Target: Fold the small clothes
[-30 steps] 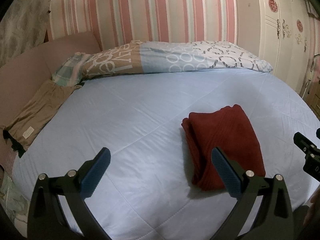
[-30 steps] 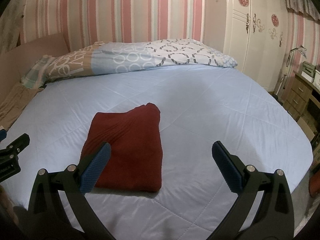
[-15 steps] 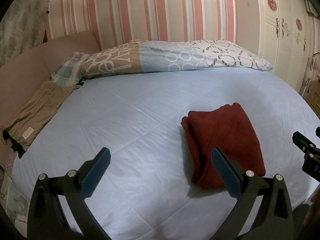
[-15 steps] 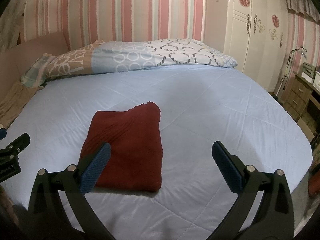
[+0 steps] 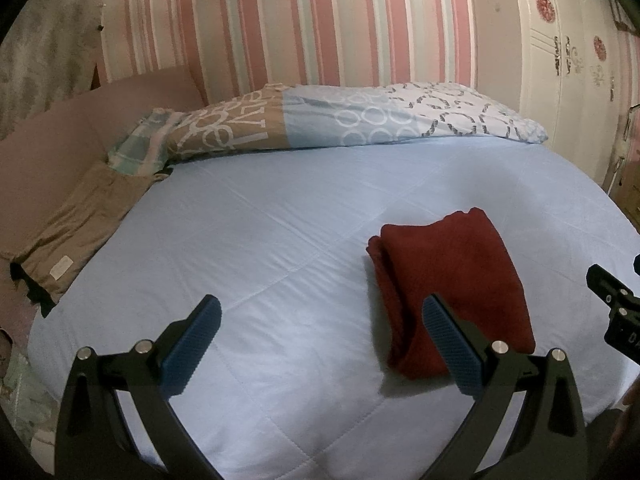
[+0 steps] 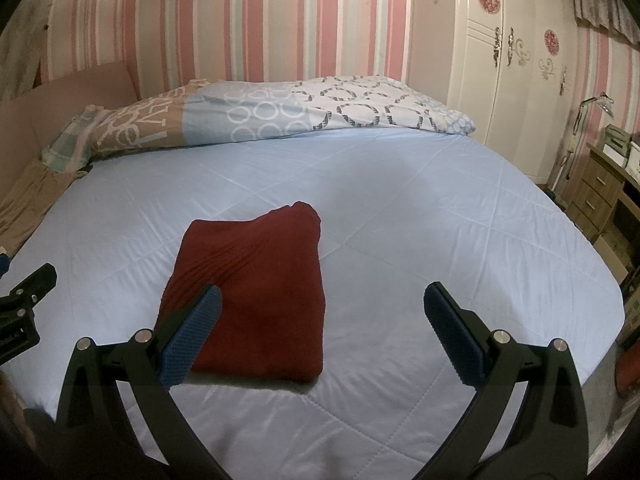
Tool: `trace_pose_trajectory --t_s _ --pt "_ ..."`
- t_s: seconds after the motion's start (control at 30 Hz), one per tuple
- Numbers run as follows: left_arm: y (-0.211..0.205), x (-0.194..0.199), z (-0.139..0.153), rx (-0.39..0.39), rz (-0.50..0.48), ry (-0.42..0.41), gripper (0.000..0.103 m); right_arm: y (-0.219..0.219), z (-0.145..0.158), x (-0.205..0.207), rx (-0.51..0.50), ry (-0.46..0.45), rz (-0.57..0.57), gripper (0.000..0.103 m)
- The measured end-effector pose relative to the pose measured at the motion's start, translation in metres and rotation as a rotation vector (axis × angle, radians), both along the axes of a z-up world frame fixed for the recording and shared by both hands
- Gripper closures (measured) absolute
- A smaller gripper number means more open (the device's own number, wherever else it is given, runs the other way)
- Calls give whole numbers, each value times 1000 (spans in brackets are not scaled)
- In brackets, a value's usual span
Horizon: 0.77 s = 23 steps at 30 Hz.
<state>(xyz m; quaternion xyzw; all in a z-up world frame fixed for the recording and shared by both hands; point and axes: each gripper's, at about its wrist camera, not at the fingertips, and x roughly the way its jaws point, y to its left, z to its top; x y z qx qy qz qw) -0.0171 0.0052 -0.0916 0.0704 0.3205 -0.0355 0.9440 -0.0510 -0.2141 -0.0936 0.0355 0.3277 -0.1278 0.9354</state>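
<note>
A dark red knitted garment point(image 5: 452, 280) lies folded into a neat rectangle on the light blue bed cover point(image 5: 260, 240); it also shows in the right wrist view point(image 6: 256, 292). My left gripper point(image 5: 320, 344) is open and empty, held above the bed just left of the garment. My right gripper point(image 6: 322, 328) is open and empty, held above the garment's near right side. Neither gripper touches the cloth.
A patterned pillow point(image 5: 340, 124) lies along the head of the bed. A tan folded cloth point(image 5: 76, 232) lies at the bed's left edge. A white wardrobe point(image 6: 516, 68) and a wooden drawer unit point(image 6: 604, 196) stand to the right.
Both grippers have drawn back and risen slightly from the folded garment. The garment has not moved.
</note>
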Motion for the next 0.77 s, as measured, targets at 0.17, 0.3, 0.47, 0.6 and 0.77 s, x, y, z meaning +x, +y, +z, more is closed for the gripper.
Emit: trace_pose_trajectory --t_s 0.17,0.3,0.47,0.6,0.77 --pt "0 0 0 4 -2 -6 2 1 0 1 0 4 -1 3" --pt "1 -1 1 15 -4 -16 2 -1 0 0 0 4 1 3" --pt "1 -1 1 16 -5 -12 2 1 -1 1 -2 3 1 3" --pt "2 -1 0 19 -13 8 2 0 -1 0 -7 1 4 3" --pt "4 0 -1 27 -22 5 2 0 -1 1 -8 3 6 3"
